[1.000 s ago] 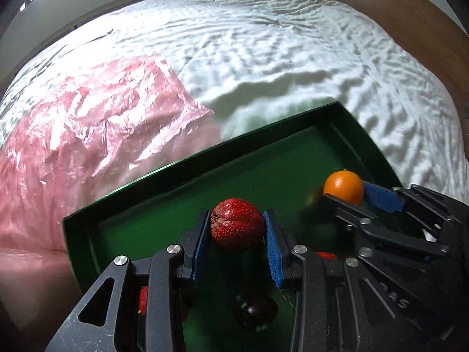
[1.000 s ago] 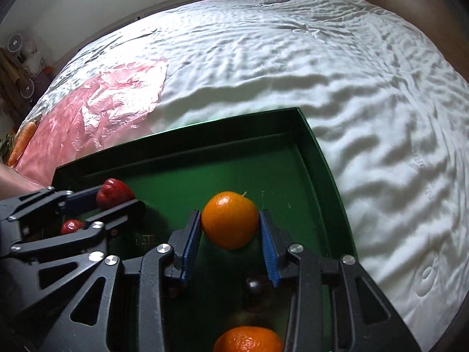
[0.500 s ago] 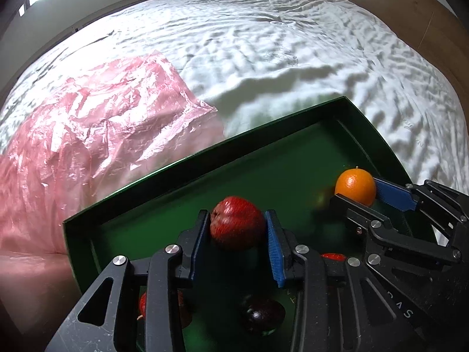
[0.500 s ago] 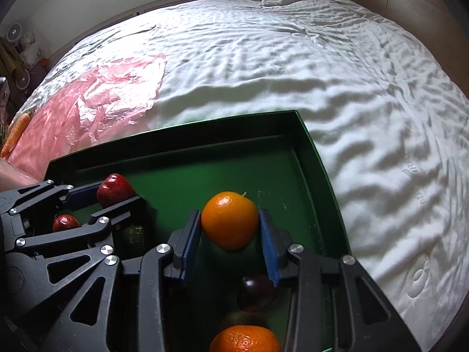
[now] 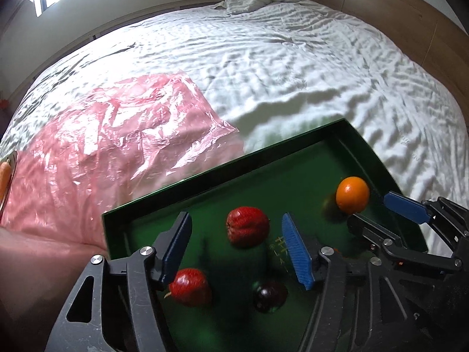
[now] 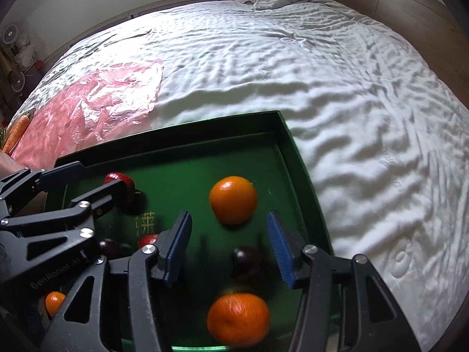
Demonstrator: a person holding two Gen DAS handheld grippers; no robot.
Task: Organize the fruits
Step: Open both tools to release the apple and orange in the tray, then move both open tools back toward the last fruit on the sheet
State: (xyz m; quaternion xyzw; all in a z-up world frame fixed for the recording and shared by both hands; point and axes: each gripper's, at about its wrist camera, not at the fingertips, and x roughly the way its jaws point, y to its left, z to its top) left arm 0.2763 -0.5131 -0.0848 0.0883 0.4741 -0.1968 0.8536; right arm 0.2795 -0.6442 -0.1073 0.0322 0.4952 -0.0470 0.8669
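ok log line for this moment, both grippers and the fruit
left gripper: jaws opening, red fruit between, untouched | right gripper: jaws opening, orange free | both fruits in green tray

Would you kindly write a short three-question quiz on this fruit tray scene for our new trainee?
1. True or false: the left gripper grips the red fruit.
2. What sits ahead of the right gripper? A) an orange B) a carrot C) a banana
3. Fill in: the pink plastic sheet lies on the ____, beside the tray.

Key:
1. False: its jaws are opening and the pads stand clear of the fruit.
2. A: the orange rests on the tray floor, with those jaws opening too.
3. Bed.
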